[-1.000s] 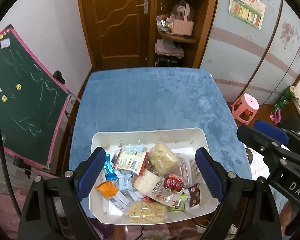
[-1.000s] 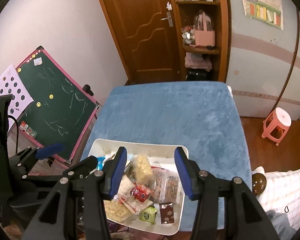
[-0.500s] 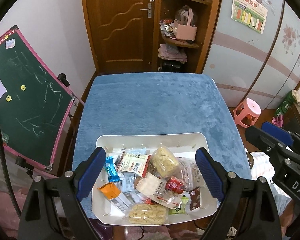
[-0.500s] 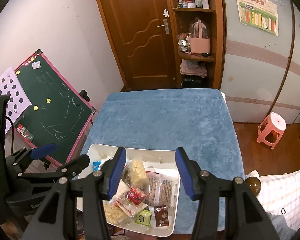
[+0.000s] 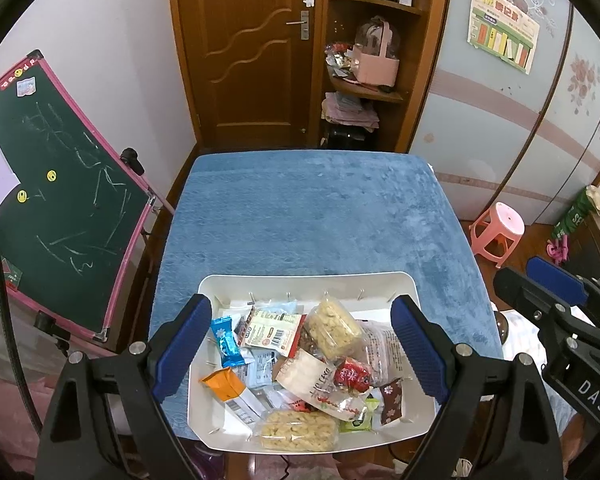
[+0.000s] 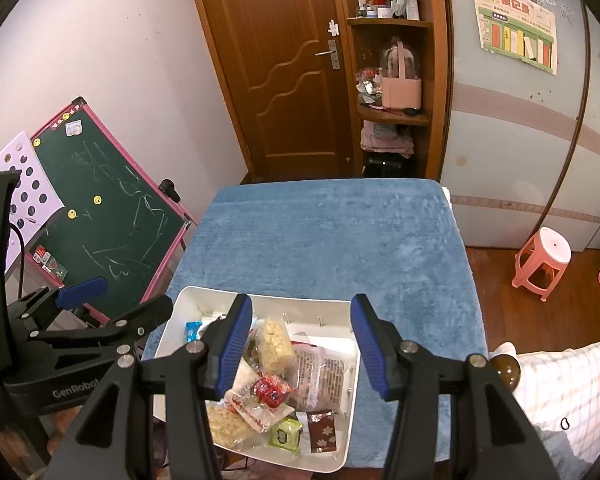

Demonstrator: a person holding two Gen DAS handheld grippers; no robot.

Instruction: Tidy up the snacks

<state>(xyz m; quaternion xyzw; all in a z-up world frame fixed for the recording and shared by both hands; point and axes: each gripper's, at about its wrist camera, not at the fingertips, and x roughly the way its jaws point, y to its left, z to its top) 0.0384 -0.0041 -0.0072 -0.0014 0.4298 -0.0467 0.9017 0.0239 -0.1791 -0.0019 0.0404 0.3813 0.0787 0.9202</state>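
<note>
White tray (image 5: 308,282), mixed snacks; gripper bodies read "DAS", "GenRobot".

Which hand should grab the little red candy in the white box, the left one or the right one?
Probably the right gripper: the red candy lies just below its open, empty fingers. The left gripper is open too, spread across the white box.

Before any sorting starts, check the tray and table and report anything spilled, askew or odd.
Nothing has spilled: every snack lies inside the white tray, though jumbled and overlapping, such as the red packet on a clear bag. The tray's near end seems to overhang the edge of the blue table cover, which looks slightly precarious. Both tongs hold nothing.
</note>
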